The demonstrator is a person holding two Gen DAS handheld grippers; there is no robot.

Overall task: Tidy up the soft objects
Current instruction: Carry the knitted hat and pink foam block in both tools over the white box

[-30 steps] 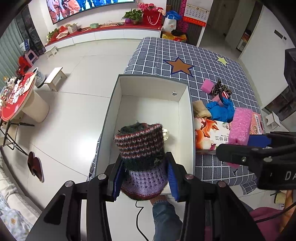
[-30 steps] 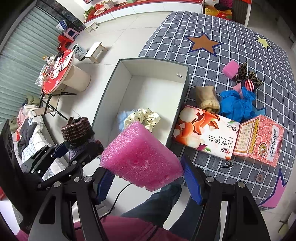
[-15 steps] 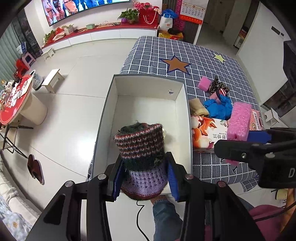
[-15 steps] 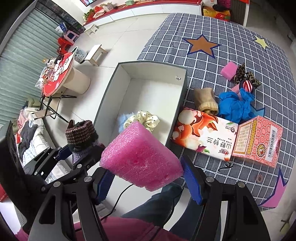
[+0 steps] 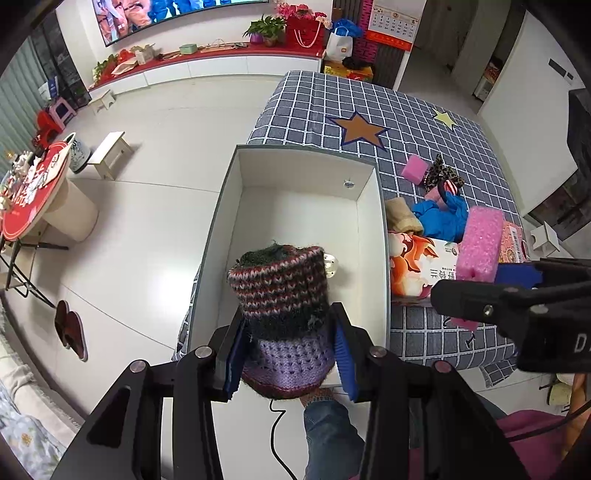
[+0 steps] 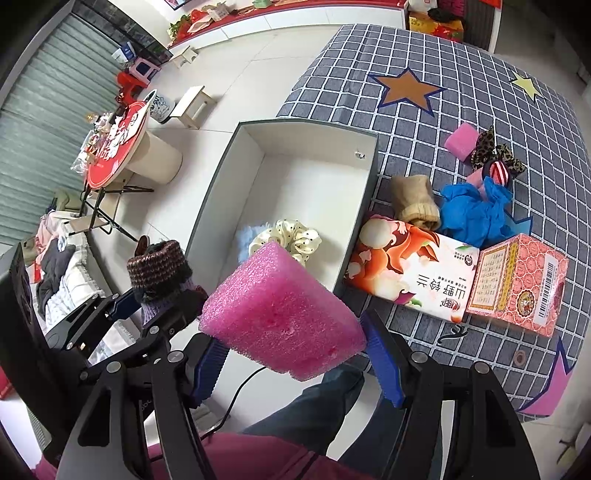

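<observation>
Box far half bare (scrunchie near).

White tiled floor (glossy), red-topped round table, wall television

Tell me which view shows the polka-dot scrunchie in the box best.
The right wrist view: the scrunchie lies in plain sight on the box floor. In the left wrist view the knitted hat hides all but a sliver of it.

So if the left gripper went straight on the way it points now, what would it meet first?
Probably the white floor of the open box; the left gripper, shut on the knitted hat, points into it, though depth is unclear.
</observation>
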